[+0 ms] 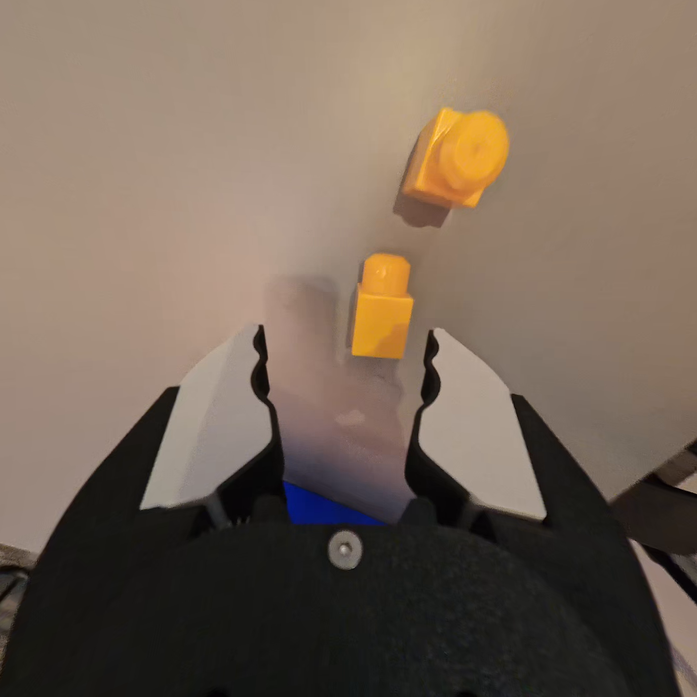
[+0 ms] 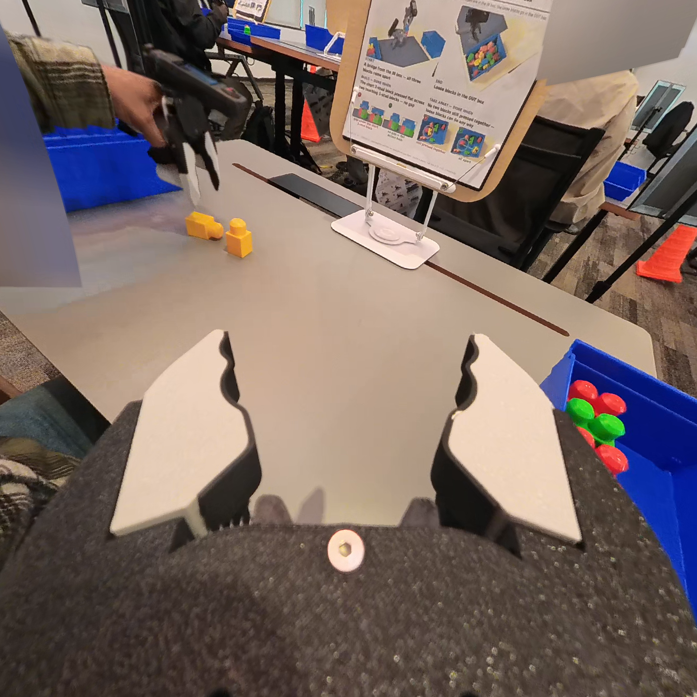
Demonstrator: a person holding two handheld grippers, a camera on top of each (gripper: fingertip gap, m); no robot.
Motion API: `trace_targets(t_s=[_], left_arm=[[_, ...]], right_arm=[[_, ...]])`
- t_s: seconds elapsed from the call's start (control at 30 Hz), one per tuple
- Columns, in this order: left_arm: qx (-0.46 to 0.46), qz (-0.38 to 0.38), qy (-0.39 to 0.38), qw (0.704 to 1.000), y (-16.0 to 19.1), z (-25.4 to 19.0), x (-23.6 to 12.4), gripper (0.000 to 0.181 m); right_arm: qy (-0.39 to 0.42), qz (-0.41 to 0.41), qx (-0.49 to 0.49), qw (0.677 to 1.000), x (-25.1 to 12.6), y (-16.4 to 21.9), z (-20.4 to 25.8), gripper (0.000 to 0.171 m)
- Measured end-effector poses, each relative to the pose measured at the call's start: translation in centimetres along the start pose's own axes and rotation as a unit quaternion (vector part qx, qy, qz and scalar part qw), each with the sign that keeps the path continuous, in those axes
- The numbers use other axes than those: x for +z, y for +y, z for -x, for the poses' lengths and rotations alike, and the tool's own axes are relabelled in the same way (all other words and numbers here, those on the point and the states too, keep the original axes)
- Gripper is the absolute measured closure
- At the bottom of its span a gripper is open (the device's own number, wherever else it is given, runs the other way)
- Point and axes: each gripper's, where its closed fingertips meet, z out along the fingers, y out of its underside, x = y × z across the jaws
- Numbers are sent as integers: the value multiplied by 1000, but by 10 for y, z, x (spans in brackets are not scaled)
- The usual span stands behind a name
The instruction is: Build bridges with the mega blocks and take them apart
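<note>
Two yellow one-stud blocks sit on the grey table [image 1: 151, 188]. In the left wrist view the near one [image 1: 381, 313] lies on its side, and the far one [image 1: 454, 158] stands upright with its stud up. My left gripper [image 1: 346, 330] is open and empty, and hovers just short of the lying block. The right wrist view shows that gripper [image 2: 205, 192] above the lying block [image 2: 201, 225], with the upright block [image 2: 238, 238] beside it. My right gripper [image 2: 347, 335] is open and empty over the table's near part [image 2: 339, 294], far from both blocks.
A blue bin [image 2: 648, 407] at the table's right corner holds red and green blocks [image 2: 597, 422]. Another blue bin [image 2: 102, 169] stands at the far left; its edge shows under my left gripper [image 1: 328, 505]. An instruction board [image 2: 433, 94] on a white stand [image 2: 384, 237] stands at the back. Some 55 cm of space lies between my two pairs of fingers.
</note>
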Motion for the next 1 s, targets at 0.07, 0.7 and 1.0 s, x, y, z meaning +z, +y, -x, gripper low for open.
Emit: trace_targets(t_s=[0.07,0.7,1.0], left_arm=[[-9,15,27,999,-8,-10,-4,104],[60,80,36,994,-14,-22,25,135],[52,108,40,992,-12,-20,36,139]], right_arm=[[1,0,2,1000,-1,1,-1,57],[18,10,8,1000,-13,10,-9,57],[19,14,10,1000,-12,12,-11,57]])
